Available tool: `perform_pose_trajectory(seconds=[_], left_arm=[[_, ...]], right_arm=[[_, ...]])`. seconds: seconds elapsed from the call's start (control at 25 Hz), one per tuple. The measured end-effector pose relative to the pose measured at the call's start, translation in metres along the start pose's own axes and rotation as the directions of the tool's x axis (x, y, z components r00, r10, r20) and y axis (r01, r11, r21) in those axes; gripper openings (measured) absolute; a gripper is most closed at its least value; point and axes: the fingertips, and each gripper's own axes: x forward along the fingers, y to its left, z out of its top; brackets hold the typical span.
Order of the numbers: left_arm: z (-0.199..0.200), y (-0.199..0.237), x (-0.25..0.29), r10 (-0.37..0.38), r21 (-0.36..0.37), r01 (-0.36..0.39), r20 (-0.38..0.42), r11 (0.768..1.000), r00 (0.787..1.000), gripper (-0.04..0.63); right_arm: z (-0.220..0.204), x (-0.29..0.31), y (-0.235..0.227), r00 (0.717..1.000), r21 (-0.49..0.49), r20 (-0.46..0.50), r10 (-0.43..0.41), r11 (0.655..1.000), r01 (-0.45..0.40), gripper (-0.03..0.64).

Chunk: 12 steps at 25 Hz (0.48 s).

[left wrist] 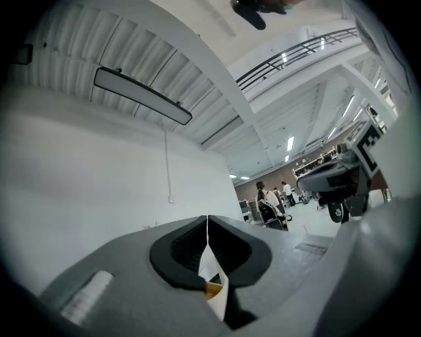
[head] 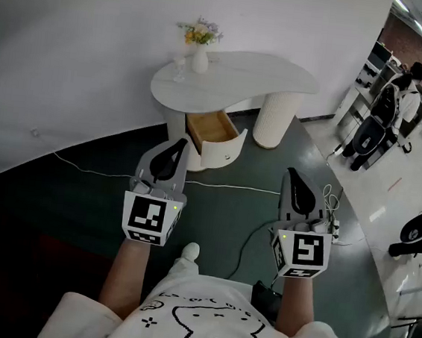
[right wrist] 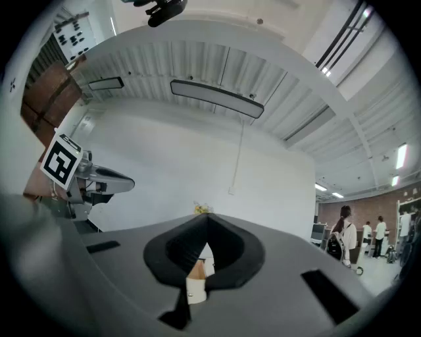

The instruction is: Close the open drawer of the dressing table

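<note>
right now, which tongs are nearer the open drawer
Left. The left tongs are just in front of the open drawer, slightly to its left and apart from it; the right tongs are farther off, out to its right.

- The left gripper (head: 174, 151) is held out ahead of the torso, pointing forward and roughly level. Its fingers (left wrist: 179, 253) are pressed together with nothing between them.
- The right gripper (head: 294, 179) is alongside but well apart, also near level, with its fingers closed and empty.
- The bare left forearm (head: 128, 277) and right forearm (head: 298, 307) reach forward.
</note>
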Motion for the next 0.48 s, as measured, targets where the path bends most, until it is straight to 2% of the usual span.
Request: perform_pose_trajectory(seconds=[0.2,0.48], left_arm=[[0.000,-0.001,-0.002,0.004,0.012,-0.004,-0.008,1.000,1.000,0.018],[-0.006,-0.005,0.005,0.008,-0.007,-0.008,-0.020,1.000,1.000,0.018]], right_arm=[[-0.004,-0.004,0.001,1.000,0.009,-0.005,0.004,1.000,-0.004,-0.005],[-0.015,-0.004,-0.002,0.999,0.031,-0.032,0.014,0.999,-0.013,-0.005]])
